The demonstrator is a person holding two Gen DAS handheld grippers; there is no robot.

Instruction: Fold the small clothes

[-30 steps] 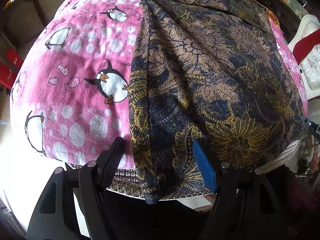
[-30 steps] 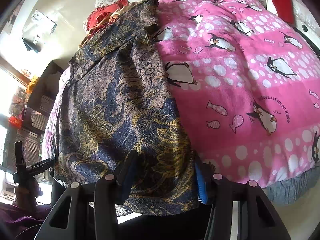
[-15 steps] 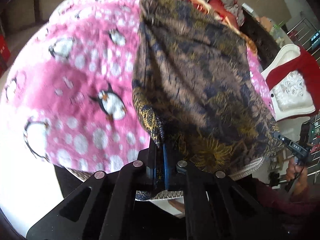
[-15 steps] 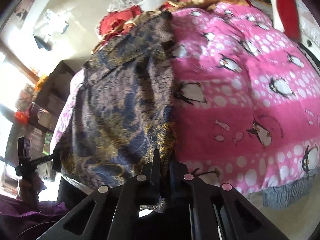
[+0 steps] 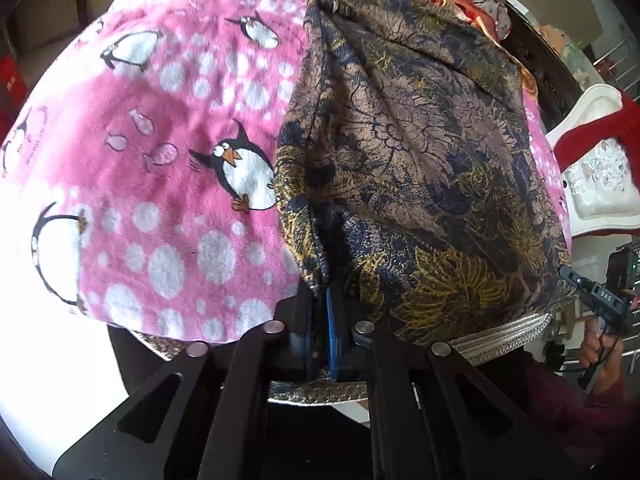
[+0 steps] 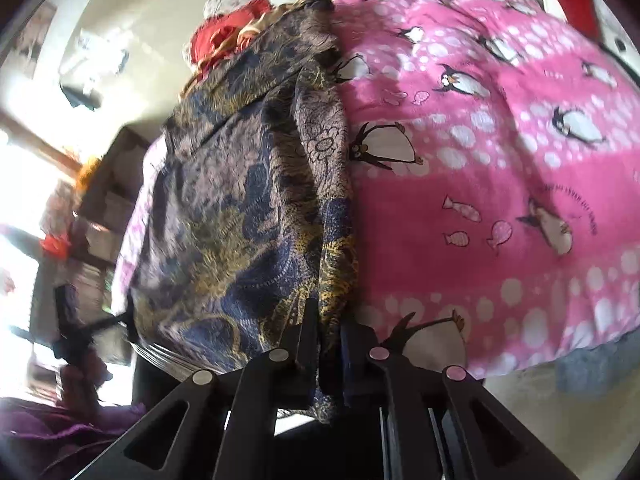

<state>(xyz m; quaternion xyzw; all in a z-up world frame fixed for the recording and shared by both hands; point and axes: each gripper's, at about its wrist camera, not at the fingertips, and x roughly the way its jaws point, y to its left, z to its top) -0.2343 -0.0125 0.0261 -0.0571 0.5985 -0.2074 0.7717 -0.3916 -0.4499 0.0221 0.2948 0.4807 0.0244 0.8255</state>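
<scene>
Pink fleece with penguins and white spots, the blanket (image 5: 168, 168), covers the bed under my left hand, and the dark floral garment (image 5: 420, 168) lies along its right part, navy and brown with yellow flowers. My left tongs (image 5: 320, 320) are clamped tight on the garment's near left corner, the cloth bunched up between the blue pads. The hem hangs over the near edge of the bed. Far right, a hand grips the other tongs, small at the frame's rim. A white chair (image 5: 600, 184) with red cloth stands behind it.

From my right wrist the same garment (image 6: 248, 208) fills the left half, with the blanket (image 6: 500, 184) spreading to the right. My right tongs (image 6: 328, 336) pinch a fold at the garment's near right edge; the jaws are easing open slightly, yet the cloth sits pressed between them. Red and patterned bedding (image 6: 224, 36) piles at the far end. Background at left is blurred, possibly shelving.
</scene>
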